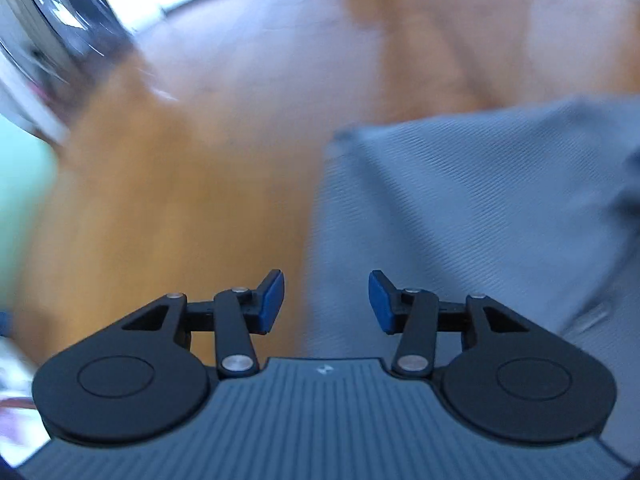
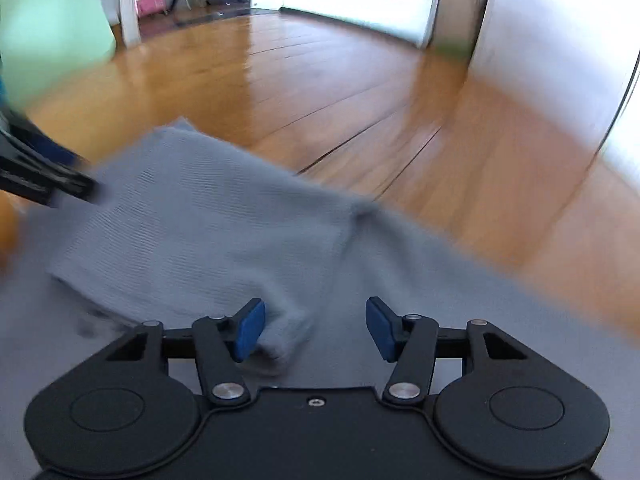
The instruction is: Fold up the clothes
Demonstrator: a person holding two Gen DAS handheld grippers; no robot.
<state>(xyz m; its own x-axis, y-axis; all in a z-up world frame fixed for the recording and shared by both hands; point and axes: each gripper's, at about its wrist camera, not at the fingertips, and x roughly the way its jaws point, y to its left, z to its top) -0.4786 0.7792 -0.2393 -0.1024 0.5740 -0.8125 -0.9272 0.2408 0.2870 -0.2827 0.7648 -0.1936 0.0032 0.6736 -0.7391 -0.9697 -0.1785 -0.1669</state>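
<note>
A grey knitted garment (image 1: 480,220) lies on the wooden floor (image 1: 180,200), and its left edge runs just under my left gripper (image 1: 326,300). That gripper is open, with only floor and cloth edge showing between its blue pads (image 1: 272,300). In the right wrist view the garment (image 2: 200,220) has a folded layer on top. My right gripper (image 2: 316,328) hangs open over it. A small hump of cloth sits by the right gripper's left pad (image 2: 250,330), and the other pad stands clear of it. The left gripper's black fingers (image 2: 60,184) reach in at the left, at the fold's far corner.
Wooden floor (image 2: 360,100) stretches away beyond the garment. A pale green object (image 2: 52,28) and a white door frame (image 2: 128,8) stand at the back left, a white wall (image 2: 560,40) at the right. A shiny rounded object (image 1: 52,20) fills the left wrist view's upper left.
</note>
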